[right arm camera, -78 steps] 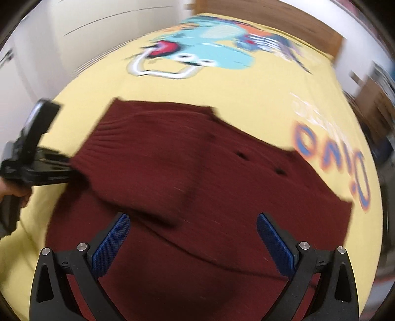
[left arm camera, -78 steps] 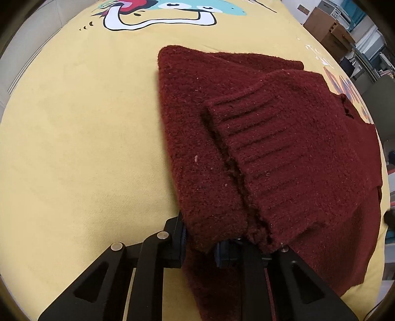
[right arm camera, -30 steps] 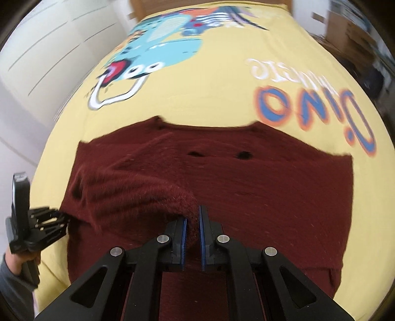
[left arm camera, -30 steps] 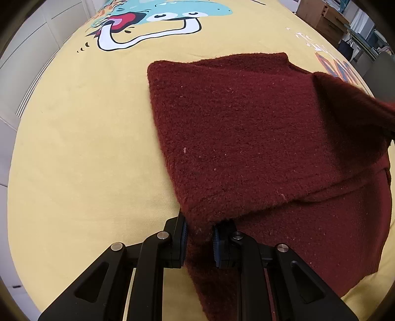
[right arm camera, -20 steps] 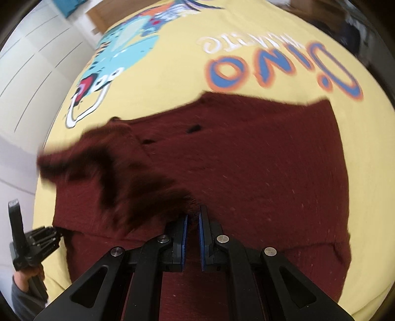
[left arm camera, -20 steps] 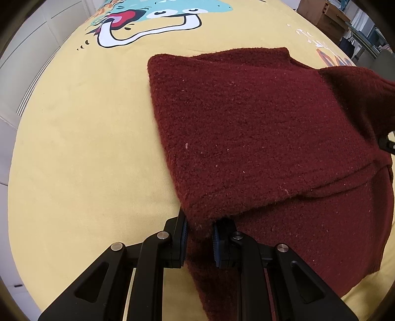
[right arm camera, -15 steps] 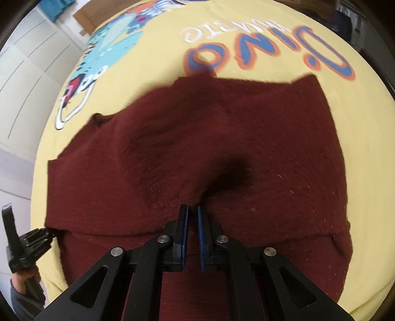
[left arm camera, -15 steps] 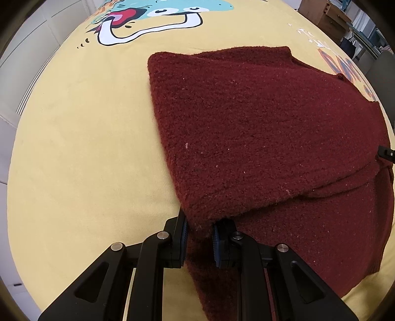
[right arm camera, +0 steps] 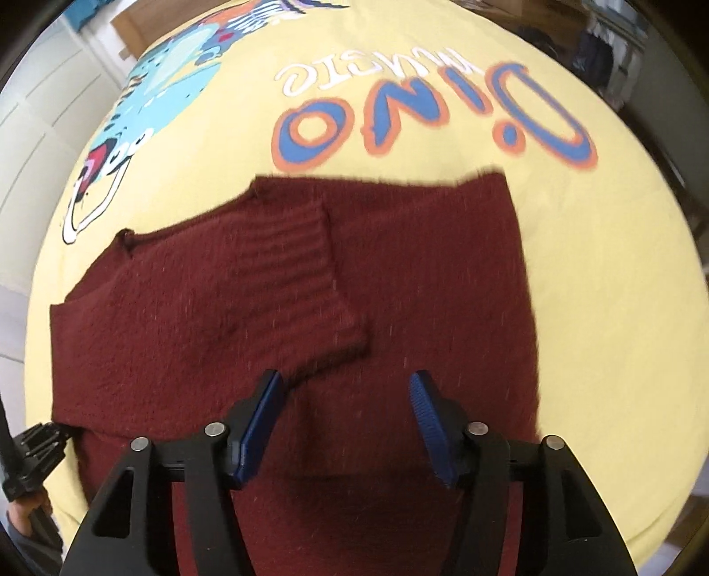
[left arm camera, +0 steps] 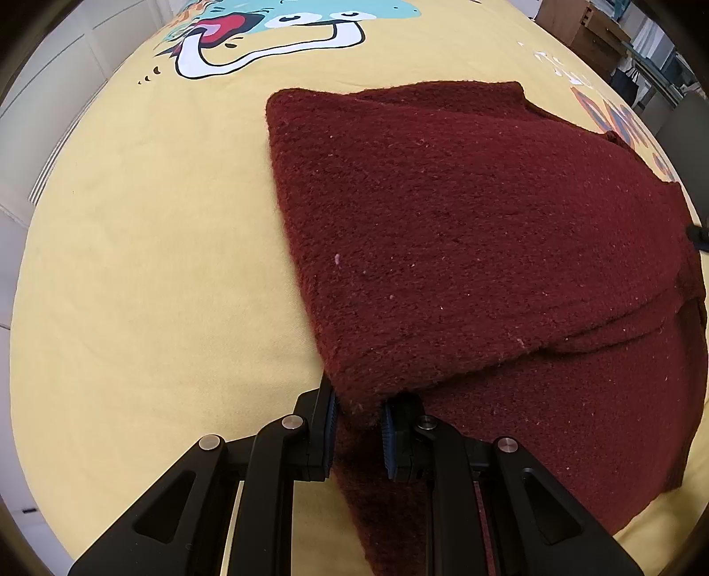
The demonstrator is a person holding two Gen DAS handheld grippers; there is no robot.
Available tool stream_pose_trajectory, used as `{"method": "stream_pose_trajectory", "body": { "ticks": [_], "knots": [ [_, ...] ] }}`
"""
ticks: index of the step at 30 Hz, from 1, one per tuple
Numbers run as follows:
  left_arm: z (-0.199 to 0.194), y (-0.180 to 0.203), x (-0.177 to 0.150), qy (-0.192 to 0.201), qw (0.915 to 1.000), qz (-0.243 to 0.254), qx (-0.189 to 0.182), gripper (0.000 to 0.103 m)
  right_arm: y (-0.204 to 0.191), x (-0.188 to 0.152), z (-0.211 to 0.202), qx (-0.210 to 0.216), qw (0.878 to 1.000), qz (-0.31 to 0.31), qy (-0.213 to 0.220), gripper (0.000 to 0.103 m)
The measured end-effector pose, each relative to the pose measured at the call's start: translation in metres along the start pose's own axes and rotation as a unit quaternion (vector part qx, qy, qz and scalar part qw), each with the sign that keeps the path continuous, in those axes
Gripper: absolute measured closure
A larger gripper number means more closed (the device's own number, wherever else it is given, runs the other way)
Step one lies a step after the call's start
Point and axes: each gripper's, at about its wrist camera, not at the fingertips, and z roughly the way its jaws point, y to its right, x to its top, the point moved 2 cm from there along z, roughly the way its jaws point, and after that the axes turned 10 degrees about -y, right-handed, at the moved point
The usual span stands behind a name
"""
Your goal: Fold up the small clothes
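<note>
A dark red knitted sweater (left arm camera: 465, 230) lies on a yellow printed cloth (left arm camera: 146, 274). My left gripper (left arm camera: 358, 414) is shut on the sweater's near edge, where a folded layer meets the lower layer. In the right wrist view the sweater (right arm camera: 443, 274) lies flat with a ribbed sleeve cuff (right arm camera: 301, 266) folded across its body. My right gripper (right arm camera: 345, 398) is open just above the sweater, its blue pads on either side of the sleeve's end, holding nothing. The left gripper (right arm camera: 40, 447) shows at the sweater's left edge.
The yellow cloth (right arm camera: 620, 288) carries a blue cartoon dinosaur (left arm camera: 283, 17) and "DINO" lettering (right arm camera: 425, 119). Wooden furniture (left arm camera: 589, 26) and dark objects stand beyond the far right edge. White panelled walls lie to the left.
My right gripper carried the sleeve across the sweater's body, laid it flat and opened, letting it go. The left gripper stayed shut on the sweater's edge without moving.
</note>
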Motion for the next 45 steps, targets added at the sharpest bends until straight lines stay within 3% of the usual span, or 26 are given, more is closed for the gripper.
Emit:
{"method": "stream_pose_trajectory", "body": {
  "ticks": [4, 8, 11, 13, 15, 24, 33, 39, 42, 43, 45],
  "knots": [
    [0.002, -0.003, -0.001, -0.002, 1.0, -0.001, -0.002, 0.088, -0.012, 0.026, 0.015, -0.021, 0.999, -0.036, -0.031, 0.033],
    [0.003, -0.005, -0.003, 0.0, 1.0, 0.003, -0.003, 0.088, -0.02, 0.034, 0.048, -0.004, 0.994, -0.056, -0.093, 0.03],
    [0.003, -0.005, -0.005, 0.005, 1.0, 0.007, -0.003, 0.088, -0.019, 0.031, 0.049, 0.0, 0.995, -0.048, -0.091, 0.033],
    [0.003, -0.004, -0.007, 0.006, 1.0, 0.007, -0.002, 0.088, -0.02, 0.029, 0.043, 0.028, 0.995, -0.045, -0.085, 0.078],
    [0.001, -0.004, -0.009, 0.009, 1.0, 0.004, -0.001, 0.088, -0.024, 0.026, 0.036, 0.04, 0.995, -0.059, -0.076, 0.089],
    [-0.014, 0.004, -0.012, 0.017, 0.9994, 0.021, 0.022, 0.088, -0.011, 0.001, -0.01, 0.026, 0.998, -0.061, 0.001, 0.09],
    [-0.012, 0.019, -0.016, 0.006, 0.9978, 0.046, 0.047, 0.086, 0.011, -0.024, 0.008, -0.015, 0.999, -0.047, -0.002, 0.09],
    [-0.009, 0.012, -0.018, 0.009, 0.9994, 0.015, 0.03, 0.084, 0.015, -0.026, 0.027, -0.021, 0.999, -0.038, 0.01, 0.081],
    [-0.015, 0.015, -0.022, 0.006, 0.9987, 0.019, 0.047, 0.077, 0.019, -0.029, 0.026, -0.047, 0.998, -0.037, 0.021, 0.052],
    [-0.017, 0.016, -0.023, 0.003, 0.9982, 0.018, 0.057, 0.067, 0.02, -0.03, 0.026, -0.052, 0.998, -0.037, 0.023, 0.04],
    [-0.027, 0.015, -0.025, 0.008, 0.9972, 0.013, 0.073, 0.049, 0.023, -0.031, 0.023, -0.057, 0.997, -0.036, 0.027, 0.03]
  ]
}}
